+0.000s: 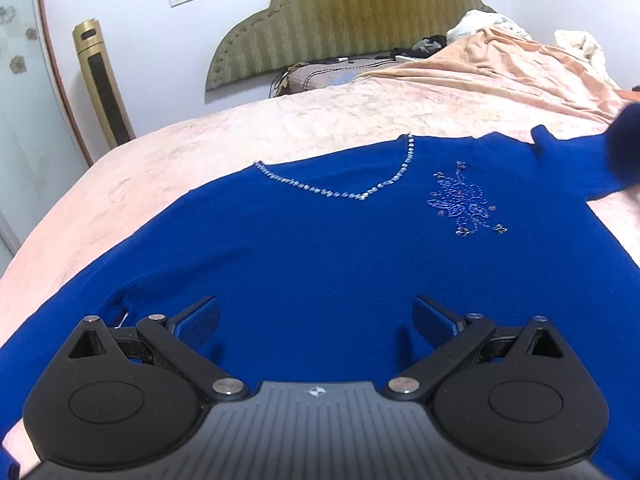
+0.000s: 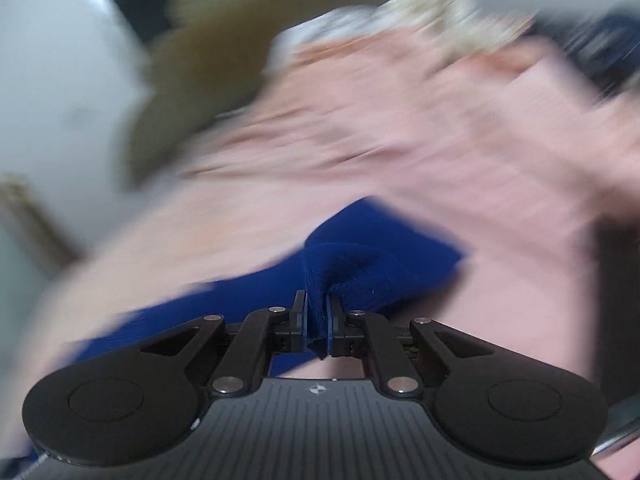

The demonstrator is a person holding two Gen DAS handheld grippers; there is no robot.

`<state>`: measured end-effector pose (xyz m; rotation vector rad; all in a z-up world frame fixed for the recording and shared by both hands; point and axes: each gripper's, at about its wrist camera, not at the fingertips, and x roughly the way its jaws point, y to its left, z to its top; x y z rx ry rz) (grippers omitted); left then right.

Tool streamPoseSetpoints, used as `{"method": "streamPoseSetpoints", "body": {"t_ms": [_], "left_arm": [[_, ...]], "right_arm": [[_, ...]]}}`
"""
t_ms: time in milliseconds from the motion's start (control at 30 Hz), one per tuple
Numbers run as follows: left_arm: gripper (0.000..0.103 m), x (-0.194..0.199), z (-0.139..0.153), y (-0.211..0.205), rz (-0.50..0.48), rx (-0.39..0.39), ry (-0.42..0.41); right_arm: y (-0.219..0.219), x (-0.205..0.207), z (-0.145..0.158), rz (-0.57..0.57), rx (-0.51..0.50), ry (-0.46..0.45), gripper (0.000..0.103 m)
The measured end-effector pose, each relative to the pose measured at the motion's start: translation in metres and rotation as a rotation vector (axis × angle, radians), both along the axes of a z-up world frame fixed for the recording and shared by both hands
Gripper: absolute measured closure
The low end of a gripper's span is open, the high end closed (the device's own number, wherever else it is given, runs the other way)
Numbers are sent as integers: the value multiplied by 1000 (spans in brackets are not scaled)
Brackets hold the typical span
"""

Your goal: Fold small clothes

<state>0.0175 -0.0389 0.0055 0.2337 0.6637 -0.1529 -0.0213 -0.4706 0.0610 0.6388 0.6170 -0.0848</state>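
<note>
With the blue sweater (image 1: 320,248) spread face-up on the bed (image 1: 200,148), the right tongs (image 2: 317,326) are clamped on its sleeve (image 2: 360,256), the left tongs (image 1: 316,320) gape above the hem; next, probably folding that sleeve across the chest.

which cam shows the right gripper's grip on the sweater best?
Right wrist. The right gripper is shut on a bunched fold of the blue sweater, sharp between the pads though the background is blurred. Left wrist shows the sweater spread on the bed, with only a dark blur at its right edge.
</note>
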Motion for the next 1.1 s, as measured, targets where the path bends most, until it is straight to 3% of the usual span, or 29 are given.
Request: {"method": "streamPoseSetpoints", "body": {"t_ms": [167,467,700,967,1033,1067,1100], "left_arm": [[0,-2,2,20,39,-14,8],[0,-3,8,59,143,-52,9],[0,-3,7,71,164,-32,11],[0,-1,8,94,220,-16,17],[0,-1,7,102,240,-28,24],[0,1,7,105,248,-37,32],[0,2,6,108,252,-48,40]], "right_arm": [[84,28,6,289,252,-87,91],[236,126,-4,563,438,-107,91],[331,183,-29,637,479,-16,91],[382,201,-54,659,482,77,91],[386,201,-54,698,466,71,83],[387,202,-54,722,463,76,71],[385,201,-52,729,448,82,52]]}}
